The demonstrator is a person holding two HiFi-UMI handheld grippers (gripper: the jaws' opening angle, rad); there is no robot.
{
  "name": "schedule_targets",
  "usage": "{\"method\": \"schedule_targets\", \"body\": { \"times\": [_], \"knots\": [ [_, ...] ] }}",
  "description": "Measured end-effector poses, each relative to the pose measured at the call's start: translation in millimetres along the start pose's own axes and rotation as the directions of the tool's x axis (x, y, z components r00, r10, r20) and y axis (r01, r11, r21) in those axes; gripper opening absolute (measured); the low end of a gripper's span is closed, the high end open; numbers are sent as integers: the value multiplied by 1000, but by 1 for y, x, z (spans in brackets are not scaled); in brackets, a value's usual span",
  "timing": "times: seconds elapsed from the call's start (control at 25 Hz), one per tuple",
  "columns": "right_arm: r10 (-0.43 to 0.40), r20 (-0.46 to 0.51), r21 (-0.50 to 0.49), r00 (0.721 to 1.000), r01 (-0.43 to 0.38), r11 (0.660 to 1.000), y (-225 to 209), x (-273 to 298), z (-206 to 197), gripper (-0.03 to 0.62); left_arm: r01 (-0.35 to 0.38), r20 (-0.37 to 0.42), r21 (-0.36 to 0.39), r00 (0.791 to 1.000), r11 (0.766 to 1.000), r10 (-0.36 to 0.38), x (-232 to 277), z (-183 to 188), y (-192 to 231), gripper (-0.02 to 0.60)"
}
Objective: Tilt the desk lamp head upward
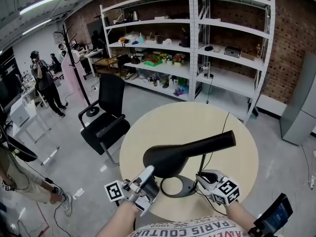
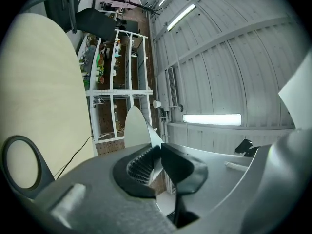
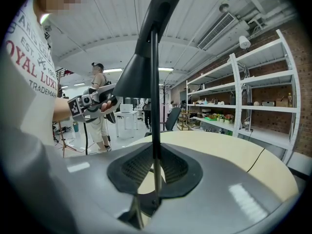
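Note:
A black desk lamp stands on the round beige table (image 1: 158, 127), near its front edge. Its cone-shaped head (image 1: 182, 152) lies roughly level above the ring base (image 1: 178, 186). My left gripper (image 1: 149, 171) is at the wide end of the head. In the left gripper view the pale inner rim of the shade (image 2: 139, 128) is pinched between the pads of the left gripper (image 2: 157, 162). My right gripper (image 1: 201, 177) is shut on the thin stem (image 3: 155, 106), which runs up between its pads. The ring base (image 2: 19, 162) shows lower left.
The lamp's cable (image 1: 222, 127) trails across the table to the far edge. A black office chair (image 1: 106, 120) stands left of the table. White shelving (image 1: 197, 48) lines the brick wall behind. A coat rack (image 1: 74, 68) and a person (image 1: 44, 83) stand at the left.

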State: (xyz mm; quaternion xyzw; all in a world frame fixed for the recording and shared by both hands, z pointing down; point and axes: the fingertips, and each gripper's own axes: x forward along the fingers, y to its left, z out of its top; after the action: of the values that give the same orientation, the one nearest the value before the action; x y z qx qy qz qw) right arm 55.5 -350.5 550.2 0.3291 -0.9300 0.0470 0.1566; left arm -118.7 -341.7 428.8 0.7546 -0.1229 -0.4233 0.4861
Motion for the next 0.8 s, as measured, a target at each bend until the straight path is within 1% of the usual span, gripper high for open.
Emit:
{"method": "schedule_targets", "body": {
  "times": [0.2, 0.56, 0.8],
  "knots": [
    [-5, -7, -10, 1000, 5, 1000, -1, 3, -1, 46, -5, -8, 48, 1000, 999, 5, 4, 9, -10, 32],
    [-28, -10, 1, 1000, 28, 1000, -6, 5, -6, 46, -15, -5, 93, 1000, 996, 16, 13, 19, -20, 28],
    [-41, -8, 2, 999, 41, 999, -8, 4, -4, 46, -25, -16, 139, 999, 990, 28, 18, 25, -32, 25]
  ]
}}
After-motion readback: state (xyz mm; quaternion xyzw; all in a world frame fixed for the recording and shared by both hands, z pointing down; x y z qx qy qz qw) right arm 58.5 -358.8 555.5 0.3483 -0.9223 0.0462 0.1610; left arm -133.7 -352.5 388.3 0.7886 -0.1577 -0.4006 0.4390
